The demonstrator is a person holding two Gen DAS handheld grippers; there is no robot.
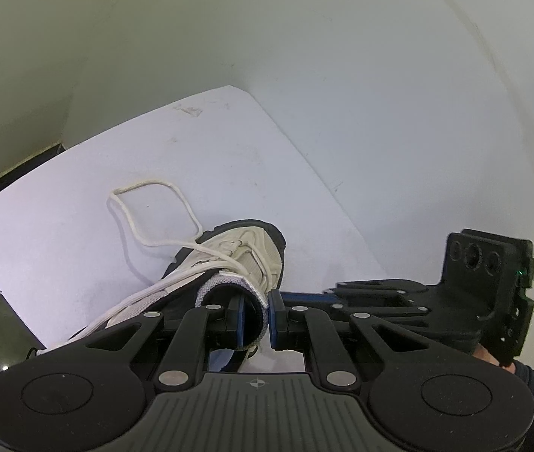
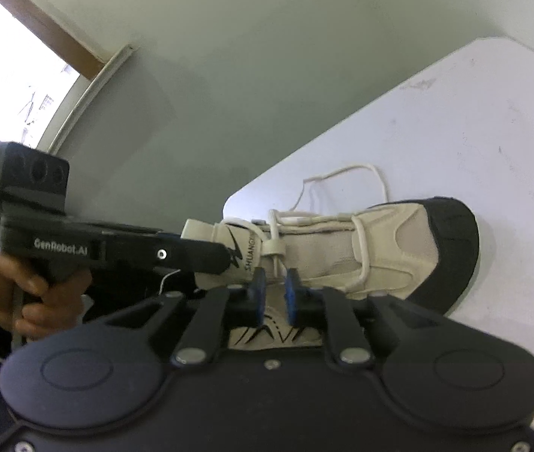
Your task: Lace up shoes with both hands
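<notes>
Both your grippers at the shoe, on the white table

Your left gripper is clamped on the shoe at its collar; right gripper has pads almost together around a lace strand. Shoe lies on the scuffed table, toe away from you, lace loop loose beside it. Plain pale wall behind, bright window to your left

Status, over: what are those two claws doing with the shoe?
Left gripper clamped on shoe collar. Right gripper pinching lace by the tongue. Spare lace looped on table; nothing blocking.
</notes>
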